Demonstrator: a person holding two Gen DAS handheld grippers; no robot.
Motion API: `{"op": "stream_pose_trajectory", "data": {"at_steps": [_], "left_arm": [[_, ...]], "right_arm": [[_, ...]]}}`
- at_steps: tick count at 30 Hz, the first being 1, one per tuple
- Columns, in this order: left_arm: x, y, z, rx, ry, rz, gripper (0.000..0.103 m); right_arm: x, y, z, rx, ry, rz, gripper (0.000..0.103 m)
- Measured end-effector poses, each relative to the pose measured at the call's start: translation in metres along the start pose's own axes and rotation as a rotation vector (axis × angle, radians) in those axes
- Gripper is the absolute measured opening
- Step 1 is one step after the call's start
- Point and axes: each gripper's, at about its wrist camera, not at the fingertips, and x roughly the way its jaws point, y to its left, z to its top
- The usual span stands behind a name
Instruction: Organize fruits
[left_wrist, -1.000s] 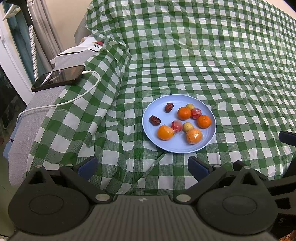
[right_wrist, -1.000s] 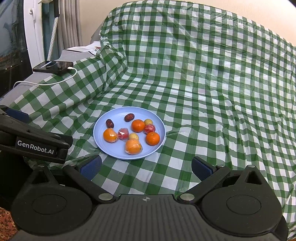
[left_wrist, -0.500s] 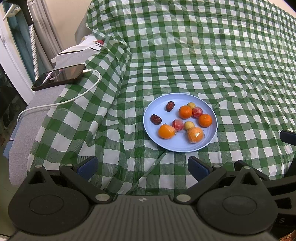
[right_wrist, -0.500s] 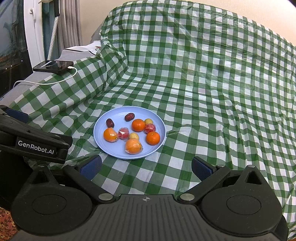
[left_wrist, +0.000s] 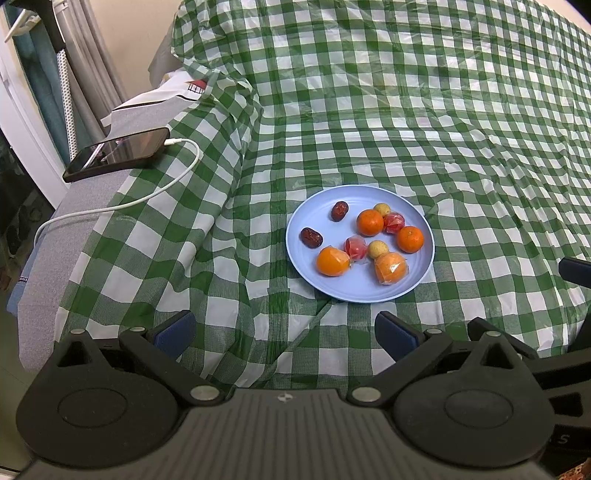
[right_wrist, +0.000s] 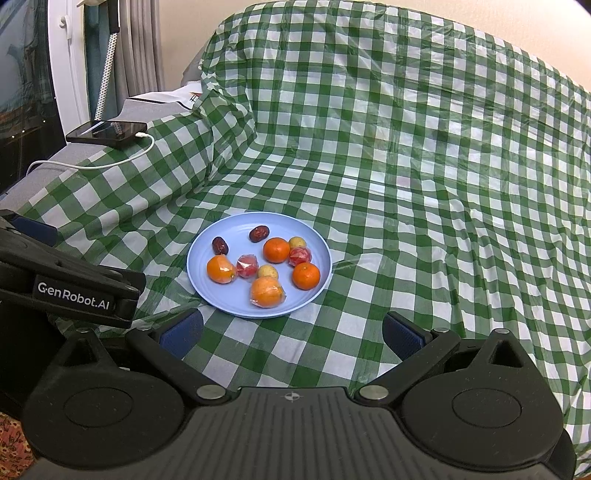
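We see both grippers, left (left_wrist: 284, 332) & right (right_wrist: 293, 332), jaws spread, empty, hovering near blue plate (right_wrist: 207, 291) w/ fruits on checkered cloth (right_wrist: 406, 184).

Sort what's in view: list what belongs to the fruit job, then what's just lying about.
For the job: blue plate, oranges, dark dates, red wrapped fruits, small yellow fruits.

Lying about: phone, white cable, checked cloth.
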Motion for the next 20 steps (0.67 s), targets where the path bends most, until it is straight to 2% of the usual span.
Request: {"op": "stream_pose_trajectory", "data": {"at_steps": [20], "left_arm": [[0.0010, 0.0024, 0.0012, -0.004, 0.002, 0.003, 0.103]], "right_arm": [[-0.0012, -0.0015, 0.0001, -0.024, -0.003, 0.023, 0.102]]}}
